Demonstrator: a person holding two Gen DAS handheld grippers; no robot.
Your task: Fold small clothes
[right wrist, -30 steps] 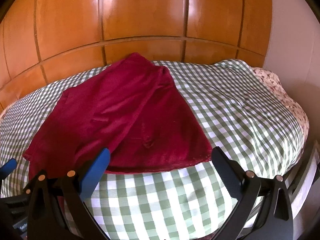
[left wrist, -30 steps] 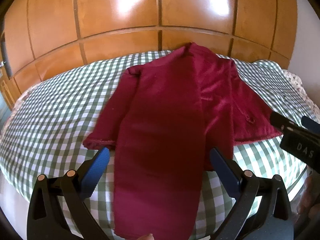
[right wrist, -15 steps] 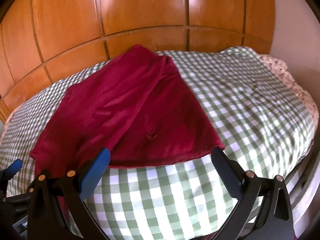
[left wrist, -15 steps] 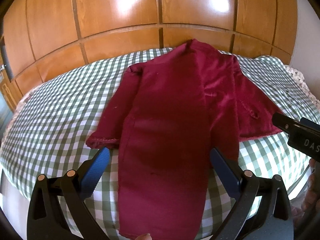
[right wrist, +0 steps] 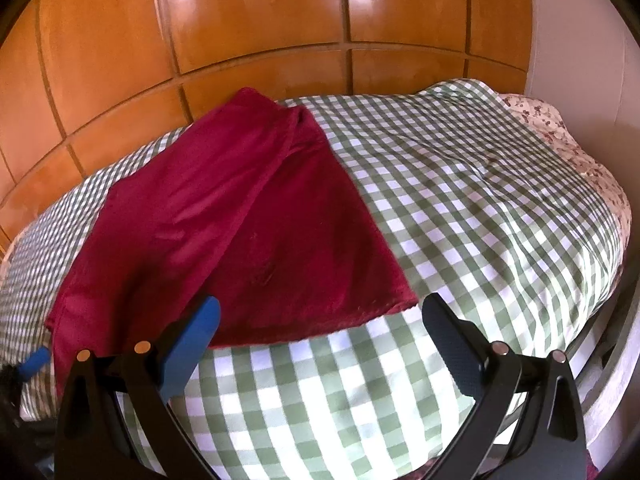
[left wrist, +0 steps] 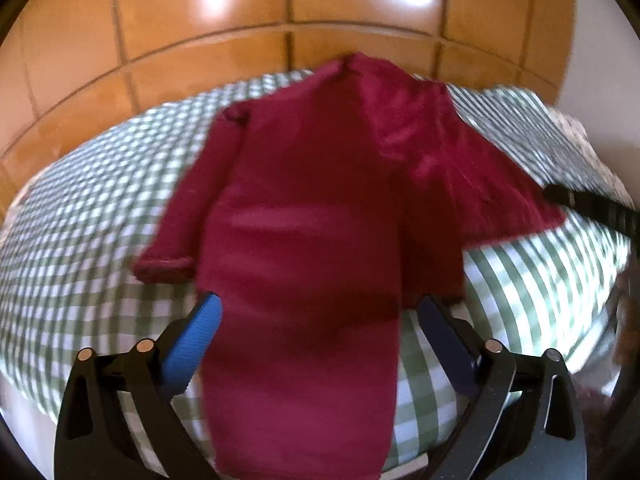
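Observation:
A dark red long-sleeved garment [left wrist: 304,216] lies spread on the green-and-white checked bedcover [left wrist: 80,208], one side folded over the middle, its lower part hanging over the near bed edge. Its left sleeve [left wrist: 176,224] lies out to the left. My left gripper [left wrist: 316,320] is open and empty, its fingers either side of the garment's lower part, above it. In the right wrist view the garment [right wrist: 240,216] lies to the left, its hem corner [right wrist: 408,302] near my right gripper [right wrist: 320,320], which is open and empty just short of the hem.
A wooden panelled headboard wall [right wrist: 260,32] runs behind the bed. A floral pillow or sheet [right wrist: 560,136] lies at the far right. The right gripper's body [left wrist: 592,208] shows at the right edge of the left wrist view. The bed's near edge drops off below both grippers.
Both grippers have moved slightly forward and up over the bed; the left wrist view is now motion-blurred. The garment has not moved and neither gripper has closed.

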